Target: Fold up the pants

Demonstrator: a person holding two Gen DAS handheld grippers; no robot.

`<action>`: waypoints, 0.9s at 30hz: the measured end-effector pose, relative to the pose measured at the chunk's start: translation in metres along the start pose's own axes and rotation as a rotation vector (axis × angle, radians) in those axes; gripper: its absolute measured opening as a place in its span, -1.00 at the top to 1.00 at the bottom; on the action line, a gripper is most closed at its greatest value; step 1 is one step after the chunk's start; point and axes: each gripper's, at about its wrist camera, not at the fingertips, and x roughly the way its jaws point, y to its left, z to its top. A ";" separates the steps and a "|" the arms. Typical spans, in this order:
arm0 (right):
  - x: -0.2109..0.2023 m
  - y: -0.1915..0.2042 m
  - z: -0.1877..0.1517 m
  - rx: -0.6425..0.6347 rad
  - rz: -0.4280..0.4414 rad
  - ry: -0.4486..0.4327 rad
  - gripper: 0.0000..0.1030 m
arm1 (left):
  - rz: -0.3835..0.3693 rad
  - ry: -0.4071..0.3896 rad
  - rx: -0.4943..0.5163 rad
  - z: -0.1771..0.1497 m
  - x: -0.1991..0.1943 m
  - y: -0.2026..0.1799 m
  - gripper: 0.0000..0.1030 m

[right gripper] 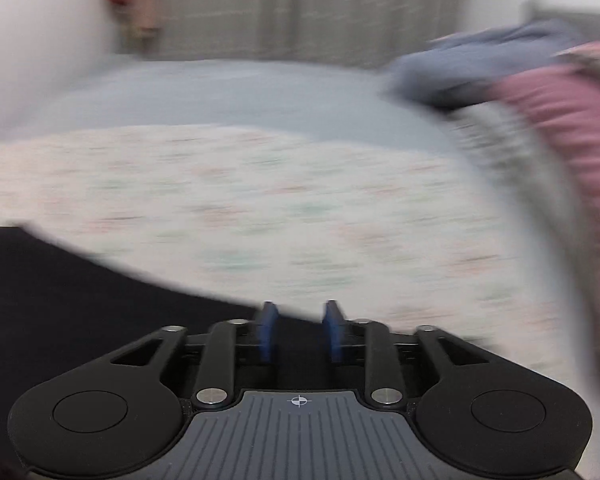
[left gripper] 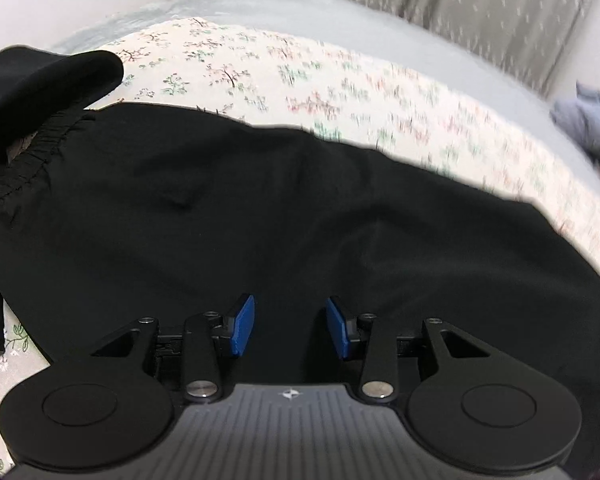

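Observation:
Black pants (left gripper: 220,220) lie spread across a floral sheet (left gripper: 300,80), their elastic waistband (left gripper: 40,148) at the left. A flap of black cloth (left gripper: 40,80) lies over that end. My left gripper (left gripper: 290,308) hovers over the middle of the pants, open, with nothing pinched between its blue pads (left gripper: 244,328). In the blurred right wrist view, my right gripper (right gripper: 299,312) is open and holds nothing. It sits over the pants' edge (right gripper: 60,300), where the black cloth meets the floral sheet (right gripper: 260,200).
Grey-blue bedding (left gripper: 260,12) lies beyond the floral sheet, with a pale curtain (left gripper: 460,0) behind it. A heap of blue-grey cloth (right gripper: 460,64) and pink cloth (right gripper: 572,120) sits at the right side of the bed.

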 end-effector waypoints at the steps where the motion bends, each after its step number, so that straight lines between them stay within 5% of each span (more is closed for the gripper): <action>1: 0.009 0.013 -0.004 -0.015 0.040 0.057 0.10 | 0.017 -0.003 0.029 0.000 0.001 -0.003 0.24; 6: 0.012 0.020 -0.016 -0.081 0.016 0.213 0.04 | 0.064 0.017 0.062 -0.001 -0.001 -0.001 0.22; 7: 0.005 0.015 -0.017 -0.094 -0.006 0.236 -0.11 | 0.064 0.020 0.059 0.000 -0.001 0.002 0.20; 9: -0.006 0.006 -0.025 -0.150 -0.155 0.236 -0.36 | 0.068 0.025 0.055 0.000 -0.002 0.008 0.19; 11: -0.013 -0.005 -0.032 -0.116 -0.232 0.243 -0.36 | 0.060 0.027 0.045 0.000 -0.004 0.010 0.19; 14: -0.028 0.014 -0.034 -0.073 -0.163 0.208 -0.36 | -0.012 0.007 0.014 0.000 -0.010 0.009 0.19; 18: -0.040 0.096 -0.036 -0.158 0.045 0.135 -0.36 | -0.110 0.014 0.039 -0.009 -0.015 -0.004 0.18; 20: -0.038 0.139 -0.046 -0.218 0.123 0.148 -0.36 | -0.076 0.028 0.065 -0.016 -0.011 -0.007 0.18; 23: -0.031 0.176 -0.069 -0.296 0.130 0.208 -0.36 | -0.045 0.005 0.093 -0.019 -0.014 0.002 0.17; 27: -0.040 0.157 -0.080 -0.223 0.121 0.267 -0.39 | 0.010 -0.013 -0.025 -0.011 -0.014 0.054 0.14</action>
